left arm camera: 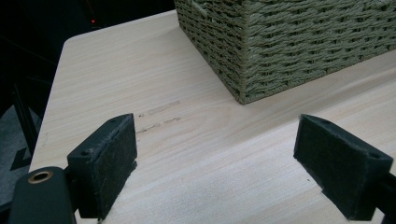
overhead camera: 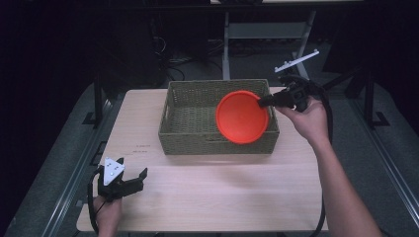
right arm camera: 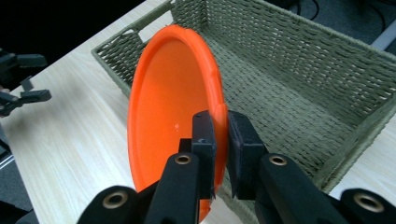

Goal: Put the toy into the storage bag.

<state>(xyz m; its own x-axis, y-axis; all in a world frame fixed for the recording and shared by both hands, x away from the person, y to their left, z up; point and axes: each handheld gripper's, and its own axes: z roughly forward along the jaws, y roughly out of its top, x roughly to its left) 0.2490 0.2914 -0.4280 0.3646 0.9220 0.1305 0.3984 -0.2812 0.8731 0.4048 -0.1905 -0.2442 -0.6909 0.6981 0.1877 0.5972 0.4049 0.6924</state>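
Up over the basket [overhead camera: 190,133], the right hand-held gripper [overhead camera: 262,101] pinches the rim of an orange plate [overhead camera: 242,117]. The plate is round, smooth and plastic-looking, with a shallow dished face and a raised lip, and it is held tilted on edge above the basket's near right part. In the right gripper view the two black jaws close on the plate's [right arm camera: 173,102] rim from either side, their flat padded faces pressed against the lip, and the right hand-held gripper [right arm camera: 219,140] sits low in the picture.

The basket is rectangular, woven of coarse olive-green cord in tight horizontal rows, with straight walls and a cut-out handle slot in its left end. Its floor [right arm camera: 280,107] shows the same weave. It stands on a pale wood-grain tabletop [overhead camera: 217,192] with rounded corners.

The left hand-held gripper [overhead camera: 137,178] rests low at the near left of the tabletop, well apart from the basket, its jaws spread wide with nothing between them. In the left gripper view its pads [left arm camera: 112,163] look like dark, fuzzy felt blocks over bare tabletop [left arm camera: 205,158], with a corner of the basket [left arm camera: 289,42] beyond.
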